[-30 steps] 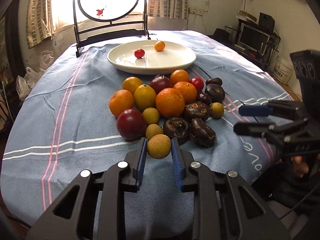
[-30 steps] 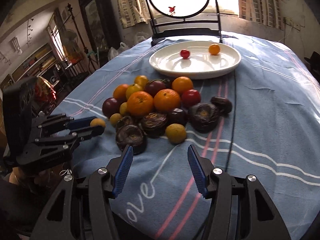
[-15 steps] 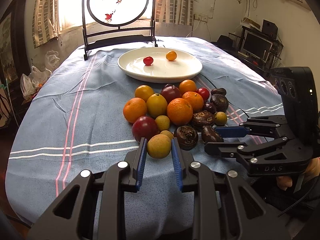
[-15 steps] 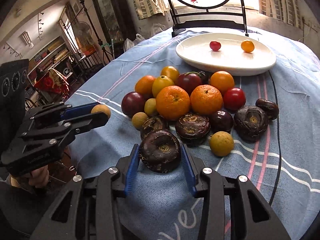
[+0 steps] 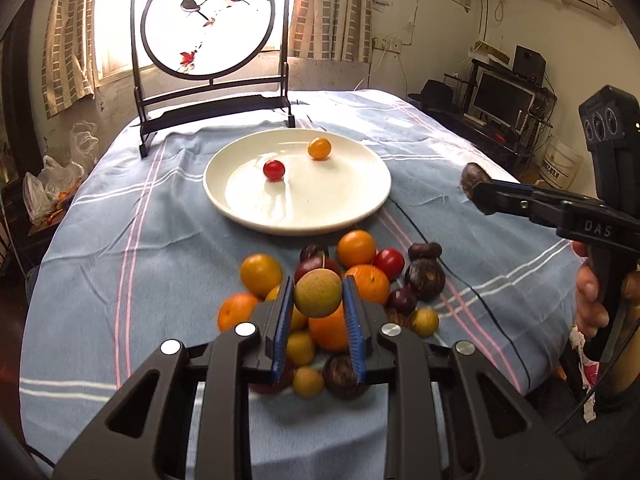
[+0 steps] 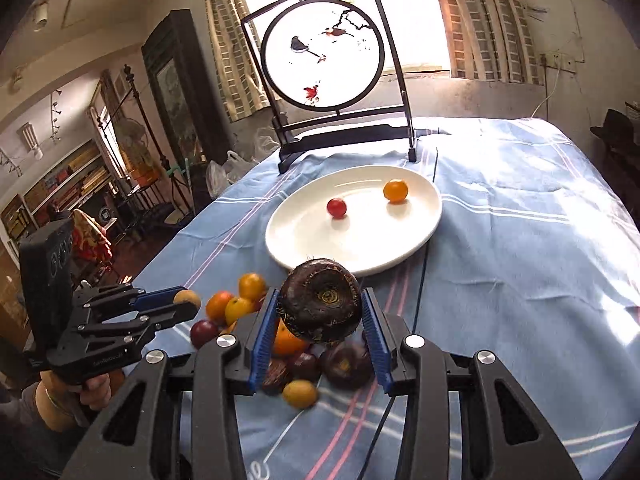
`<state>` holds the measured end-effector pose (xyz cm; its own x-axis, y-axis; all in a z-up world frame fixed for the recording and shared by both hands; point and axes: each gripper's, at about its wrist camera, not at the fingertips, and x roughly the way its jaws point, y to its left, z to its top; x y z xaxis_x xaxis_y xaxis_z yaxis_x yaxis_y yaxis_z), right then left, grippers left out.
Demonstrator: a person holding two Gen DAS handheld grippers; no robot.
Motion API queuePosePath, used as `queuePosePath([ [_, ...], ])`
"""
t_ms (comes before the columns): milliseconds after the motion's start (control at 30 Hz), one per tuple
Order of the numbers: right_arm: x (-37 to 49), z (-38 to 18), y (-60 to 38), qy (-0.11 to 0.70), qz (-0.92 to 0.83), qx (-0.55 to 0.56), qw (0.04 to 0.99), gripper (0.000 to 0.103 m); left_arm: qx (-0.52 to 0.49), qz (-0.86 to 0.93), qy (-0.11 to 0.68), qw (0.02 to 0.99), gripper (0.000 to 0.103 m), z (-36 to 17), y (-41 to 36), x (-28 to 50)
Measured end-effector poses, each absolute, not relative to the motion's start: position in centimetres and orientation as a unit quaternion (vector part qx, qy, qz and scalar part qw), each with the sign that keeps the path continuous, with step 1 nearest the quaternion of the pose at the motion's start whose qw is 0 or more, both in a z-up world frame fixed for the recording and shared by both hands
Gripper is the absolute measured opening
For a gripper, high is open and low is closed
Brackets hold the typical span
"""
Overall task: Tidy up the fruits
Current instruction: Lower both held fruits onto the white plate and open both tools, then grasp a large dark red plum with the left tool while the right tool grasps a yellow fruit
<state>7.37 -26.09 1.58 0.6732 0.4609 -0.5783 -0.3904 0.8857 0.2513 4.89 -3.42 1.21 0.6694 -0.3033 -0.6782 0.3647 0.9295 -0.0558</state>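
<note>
My left gripper (image 5: 317, 300) is shut on a small tan-yellow round fruit (image 5: 318, 293) and holds it in the air above the fruit pile (image 5: 356, 276). My right gripper (image 6: 320, 312) is shut on a dark brown water chestnut (image 6: 320, 304), also lifted, short of the white plate (image 6: 304, 236). The plate (image 5: 320, 208) holds a red cherry tomato (image 5: 273, 169) and a small orange fruit (image 5: 319, 148). The right gripper also shows in the left wrist view (image 5: 476, 190), to the right of the plate. The left gripper shows in the right wrist view (image 6: 182, 306).
A round painted screen on a black stand (image 5: 208, 32) stands behind the plate. A black cable (image 5: 440, 260) runs across the blue striped tablecloth (image 5: 120, 240) to the right of the pile. Furniture and a monitor (image 5: 500, 96) stand beyond the table's right edge.
Both grippers have risen and moved forward towards the plate. The right gripper closed on the water chestnut and lifted it off the cloth. The left still holds its fruit.
</note>
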Motion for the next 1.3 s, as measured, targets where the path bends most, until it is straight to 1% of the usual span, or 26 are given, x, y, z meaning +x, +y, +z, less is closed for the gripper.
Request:
queuePosePath([
  [100,12.2,1.2,-25.8,0.352,0.219,0.063,0.908,0.042,0.038,-0.184,0.363,0.913,0.024,2.0,-5.0,9.1],
  [200,16.3,0.4,-24.6,0.370,0.202,0.055,0.905,0.042,0.024,-0.187,0.386,0.903,0.024,1.6,-6.1,14.1],
  [300,19.6,-0.5,-23.9,0.384,0.190,0.059,0.901,0.042,0.006,-0.188,0.428,0.884,0.024,-0.1,-6.7,18.5],
  [333,20.4,-0.8,-23.8,0.390,0.189,0.062,0.899,0.043,0.000,-0.191,0.442,0.877,0.026,-0.8,-6.8,19.5],
  [400,21.5,-1.4,-23.4,0.398,0.191,0.067,0.895,0.051,-0.003,-0.177,0.458,0.871,0.039,-1.9,-6.7,21.0],
  [433,21.7,-1.5,-23.4,0.397,0.184,0.068,0.896,0.057,-0.008,-0.168,0.460,0.872,0.057,-2.2,-6.4,21.4],
  [467,21.6,-1.5,-23.4,0.393,0.179,0.068,0.899,0.058,-0.013,-0.163,0.457,0.874,0.065,-2.3,-5.9,21.4],
  [500,21.3,-1.4,-23.4,0.390,0.182,0.068,0.900,0.058,-0.019,-0.156,0.453,0.877,0.066,-2.3,-5.4,21.2],
  [600,19.2,-1.0,-23.5,0.379,0.189,0.057,0.904,0.057,-0.033,-0.165,0.451,0.877,0.067,-1.7,-3.9,19.4],
  [733,14.6,-0.8,-24.4,0.365,0.198,0.042,0.909,0.058,-0.033,-0.177,0.434,0.883,0.070,-0.5,-1.6,14.7],
  [867,9.7,-1.9,-25.7,0.355,0.198,0.031,0.913,0.058,0.003,-0.177,0.407,0.896,0.071,0.1,0.1,8.4],
  [1067,5.4,-4.7,-27.0,0.370,0.200,0.050,0.906,0.058,0.086,-0.162,0.390,0.902,0.071,-2.6,-0.2,1.3],
  [1100,5.0,-5.0,-27.0,0.372,0.202,0.051,0.904,0.058,0.088,-0.162,0.393,0.901,0.069,-3.1,-0.1,0.9],
  [1167,4.4,-5.4,-26.6,0.373,0.202,0.048,0.904,0.058,0.079,-0.150,0.403,0.899,0.054,-3.9,0.8,1.1],
  [1200,4.1,-5.6,-26.5,0.374,0.203,0.045,0.904,0.058,0.071,-0.143,0.409,0.899,0.050,-4.2,1.3,1.5],
  [1233,3.9,-5.7,-26.3,0.374,0.204,0.043,0.904,0.058,0.060,-0.141,0.414,0.897,0.047,-4.4,1.7,1.9],
  [1300,3.7,-5.8,-26.2,0.374,0.204,0.041,0.904,0.058,0.052,-0.137,0.415,0.898,0.048,-4.6,2.0,2.4],
])
